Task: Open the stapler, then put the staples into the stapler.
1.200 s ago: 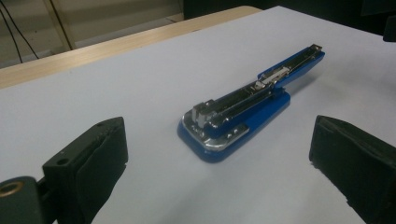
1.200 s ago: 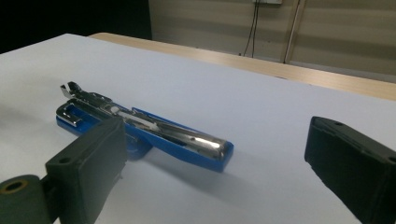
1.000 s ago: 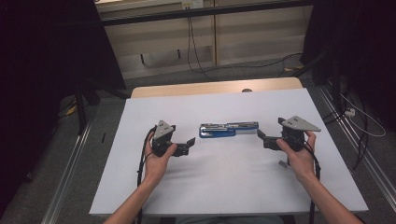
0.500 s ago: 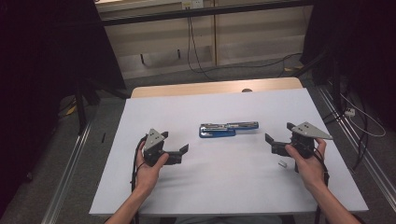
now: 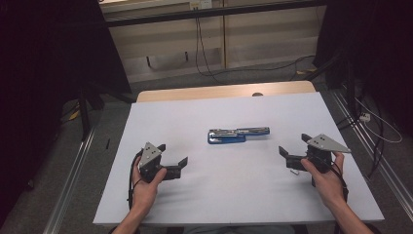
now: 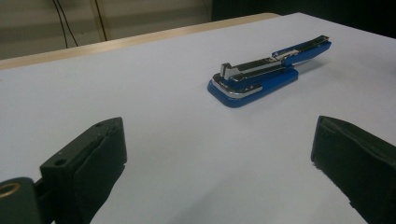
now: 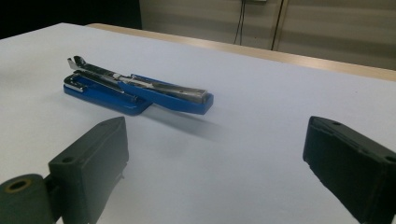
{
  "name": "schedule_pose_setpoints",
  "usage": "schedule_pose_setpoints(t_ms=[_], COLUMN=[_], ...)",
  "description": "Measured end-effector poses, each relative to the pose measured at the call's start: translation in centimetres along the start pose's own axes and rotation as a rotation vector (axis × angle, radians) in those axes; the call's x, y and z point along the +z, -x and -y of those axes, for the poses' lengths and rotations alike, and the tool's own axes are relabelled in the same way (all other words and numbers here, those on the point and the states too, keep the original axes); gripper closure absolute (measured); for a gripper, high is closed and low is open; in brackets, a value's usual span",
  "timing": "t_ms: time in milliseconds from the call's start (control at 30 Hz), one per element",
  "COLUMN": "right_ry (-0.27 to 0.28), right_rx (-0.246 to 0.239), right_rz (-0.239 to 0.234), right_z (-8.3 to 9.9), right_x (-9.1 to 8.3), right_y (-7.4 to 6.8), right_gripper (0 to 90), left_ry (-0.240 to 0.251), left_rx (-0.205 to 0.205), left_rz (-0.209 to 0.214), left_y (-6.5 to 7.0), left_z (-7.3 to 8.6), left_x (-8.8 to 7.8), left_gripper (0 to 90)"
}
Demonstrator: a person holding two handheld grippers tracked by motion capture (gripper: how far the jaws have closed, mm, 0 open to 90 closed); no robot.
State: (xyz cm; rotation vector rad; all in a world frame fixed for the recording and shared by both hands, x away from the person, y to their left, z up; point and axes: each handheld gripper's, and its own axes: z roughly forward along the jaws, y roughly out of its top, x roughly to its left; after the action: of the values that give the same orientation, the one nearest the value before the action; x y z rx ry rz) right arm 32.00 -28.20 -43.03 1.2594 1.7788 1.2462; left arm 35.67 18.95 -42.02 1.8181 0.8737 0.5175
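Note:
A blue stapler (image 5: 238, 135) lies in the middle of the white table (image 5: 219, 195), its blue top arm swung out to the right and the metal magazine bared. My left gripper (image 5: 172, 155) rests near the front left, open and empty, its jaws pointing right. At the front right, my right gripper (image 5: 293, 145) is open and empty too, jaws pointing left. In the left gripper view the stapler (image 6: 266, 74) lies well beyond the open left gripper (image 6: 219, 163). The right gripper view shows the stapler (image 7: 135, 91) ahead and to the left of the open right gripper (image 7: 215, 163).
A small pale object (image 5: 293, 171) lies on the table just under the right gripper. A wooden strip (image 5: 224, 91) runs along the table's far edge. Cables (image 5: 199, 53) trail on the floor behind, and metal rails (image 5: 73, 180) flank the table.
Both hands have drawn back toward the near edge and outward, away from the stapler. The stapler has not moved. Both grippers stay open.

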Motion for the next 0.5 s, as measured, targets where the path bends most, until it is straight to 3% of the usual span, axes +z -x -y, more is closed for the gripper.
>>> schedule_pose_setpoints(t_ms=[133, 200, 500], right_ry=[0.003, 0.004, -0.059], right_rx=[-0.018, -0.017, -0.003], right_rz=[-0.028, -0.036, -0.109], right_z=[-0.11, -0.14, -0.38], right_x=[-0.12, -0.11, -0.12], right_y=[-0.21, -0.22, -0.10], right_gripper=[7.2, 7.3, 9.3], left_ry=[0.022, 0.011, 0.001], left_rx=[-0.023, 0.015, 0.046], left_rz=[0.010, -0.003, -0.015], left_y=[0.33, 0.57, 0.53], left_z=[-0.05, 0.00, 0.21], left_x=[-0.44, -0.60, -0.73], left_gripper=[3.8, 3.8, 3.8])
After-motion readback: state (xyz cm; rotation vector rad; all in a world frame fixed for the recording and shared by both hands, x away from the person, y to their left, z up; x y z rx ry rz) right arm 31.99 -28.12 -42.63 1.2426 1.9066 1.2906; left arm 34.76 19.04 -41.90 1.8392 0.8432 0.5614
